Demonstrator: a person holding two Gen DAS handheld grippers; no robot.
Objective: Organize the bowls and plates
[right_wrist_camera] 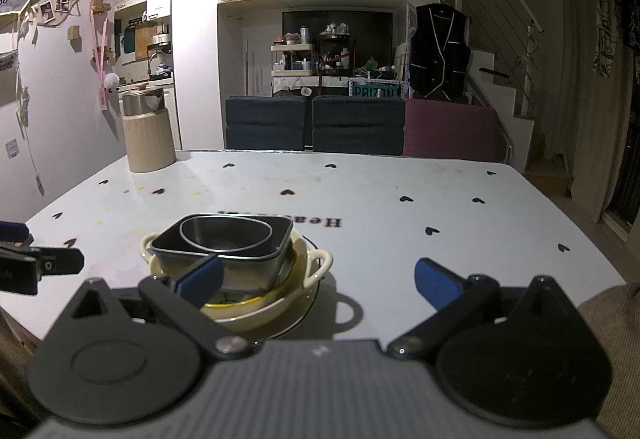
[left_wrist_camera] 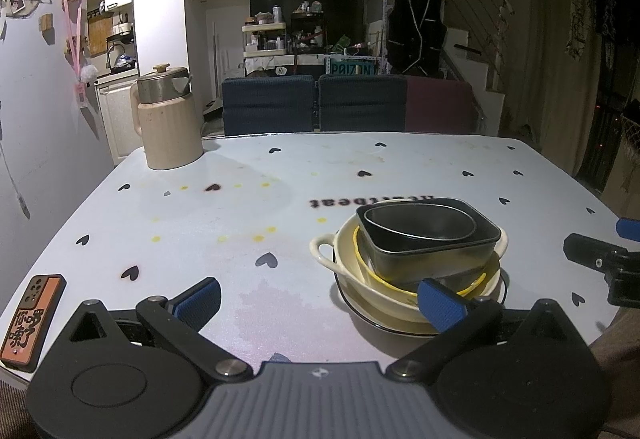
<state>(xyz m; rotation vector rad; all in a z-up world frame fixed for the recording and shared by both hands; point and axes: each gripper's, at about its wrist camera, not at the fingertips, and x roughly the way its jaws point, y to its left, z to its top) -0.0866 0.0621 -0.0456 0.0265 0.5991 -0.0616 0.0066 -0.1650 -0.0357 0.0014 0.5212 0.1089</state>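
The stack of bowls [left_wrist_camera: 412, 259] sits by the left gripper's [left_wrist_camera: 320, 299] right finger; both grippers' fingers [right_wrist_camera: 434, 285] gape empty. Perhaps a plate lies beneath, on the heart-printed desk [left_wrist_camera: 240, 239].

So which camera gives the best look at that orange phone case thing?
The left wrist view: the orange case lies fully visible at the table's near left edge. The right wrist view doesn't show it at all.

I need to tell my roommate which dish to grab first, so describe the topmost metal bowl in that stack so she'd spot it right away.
On the heart-patterned table, find the only pile of dishes, resting on a cream two-handled bowl. Inside it sits a dark square metal dish, and nested in that is the round steel bowl, the highest piece and the only round-rimmed metal one.
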